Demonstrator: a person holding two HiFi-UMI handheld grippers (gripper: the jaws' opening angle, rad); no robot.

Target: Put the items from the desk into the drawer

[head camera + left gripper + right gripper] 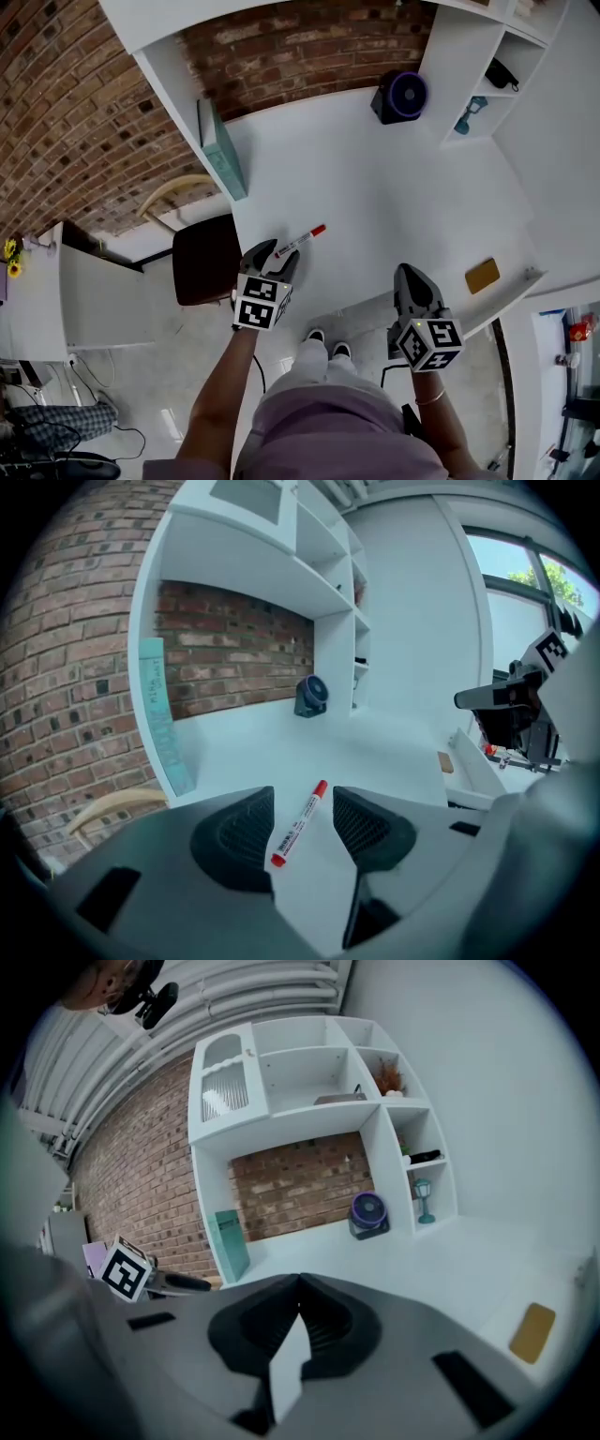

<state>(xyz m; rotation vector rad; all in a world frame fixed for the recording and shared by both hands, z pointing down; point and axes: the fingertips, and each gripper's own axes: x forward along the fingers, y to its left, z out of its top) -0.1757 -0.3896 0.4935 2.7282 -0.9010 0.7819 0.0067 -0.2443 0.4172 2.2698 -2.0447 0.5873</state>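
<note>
The left gripper [302, 799] is held wide open, low over the white desk [375, 187]. A marker [297, 824] is seen lying flat on the desk in the gap between its jaws. The ribbed pads [239, 832] stand clear of the marker on both sides, so nothing is gripped.

The right gripper [300, 1281] is closed, with its jaw tips brought together and nothing caught between them. It is held over the near edge of the desk, well apart from the marker.

The marker is placed near the desk's front left corner. Its long axis is laid almost along the line in which the left gripper points, slanted a little to the right. The red cap is turned away from the person, toward the back of the desk; the other end, also red, is nearest the gripper's body. A white barrel with print is seen between the two ends.

A tan card [482, 276] is found at the desk's right side, a fan [398, 96] at the back, and a teal book [220, 148] is stood against the left shelf wall.
</note>
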